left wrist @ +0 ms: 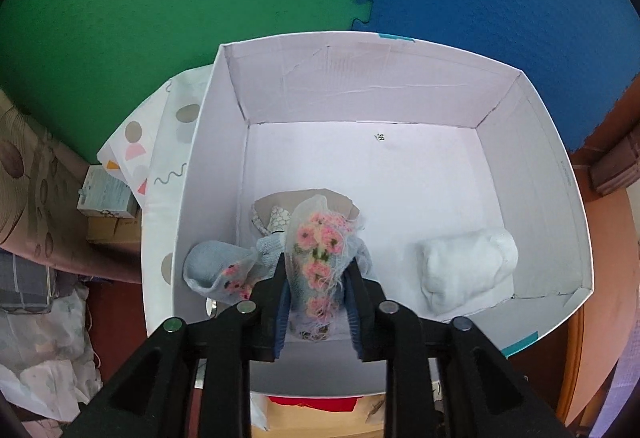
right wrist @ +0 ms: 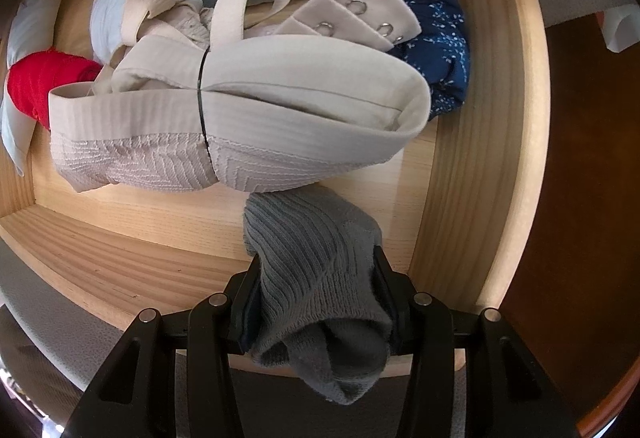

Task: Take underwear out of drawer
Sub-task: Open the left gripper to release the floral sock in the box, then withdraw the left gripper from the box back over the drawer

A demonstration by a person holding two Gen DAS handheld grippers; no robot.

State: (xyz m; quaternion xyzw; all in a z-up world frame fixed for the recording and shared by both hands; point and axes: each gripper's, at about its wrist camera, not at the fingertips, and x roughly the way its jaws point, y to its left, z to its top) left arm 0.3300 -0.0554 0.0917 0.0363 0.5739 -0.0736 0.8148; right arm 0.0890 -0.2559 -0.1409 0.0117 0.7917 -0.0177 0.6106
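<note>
Grey ribbed sock (right wrist: 320, 278), soft, light, limp, pinched mid-bundle by right gripper (right wrist: 316, 302) above wooden drawer (right wrist: 480, 142); floral knit sock (left wrist: 318, 258) between left gripper (left wrist: 318, 302) jaws over white box (left wrist: 560, 178), grip loosening; best taken at the thickest fold

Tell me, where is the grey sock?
In the right wrist view, the grey sock is pinched in the right gripper, low in the picture. It hangs over the wooden drawer, just below the rolled beige bra.

even, soft daylight, sharp centres, heavy fisheye bending and perhaps slight blur at dark rims
</note>
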